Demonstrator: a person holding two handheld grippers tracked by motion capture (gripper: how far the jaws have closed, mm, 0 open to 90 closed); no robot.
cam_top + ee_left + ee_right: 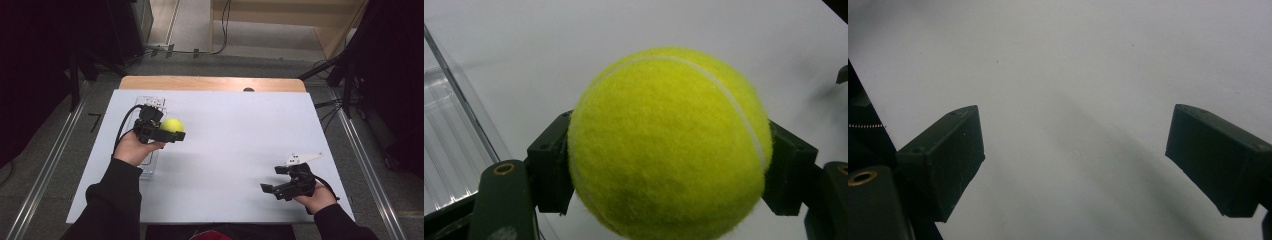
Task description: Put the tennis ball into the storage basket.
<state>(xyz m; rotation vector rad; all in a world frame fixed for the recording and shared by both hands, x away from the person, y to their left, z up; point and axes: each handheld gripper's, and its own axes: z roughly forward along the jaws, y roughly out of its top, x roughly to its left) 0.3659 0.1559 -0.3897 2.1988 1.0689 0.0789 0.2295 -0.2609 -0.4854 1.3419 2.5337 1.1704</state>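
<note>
So, your left gripper (172, 131): clamped on tennis ball (669, 142), beside clear tray (148, 165) at table (225, 145) left edge.
Your right gripper (274, 180): jaws apart, near front-right edge.
Room: open middle.

White table top (225, 150), clear plastic tray (150, 165) at its left edge, grey floor (50, 165) around

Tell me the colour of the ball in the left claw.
Bright yellow-green with a white curved seam: the tennis ball, clearest in the left gripper view.
</note>
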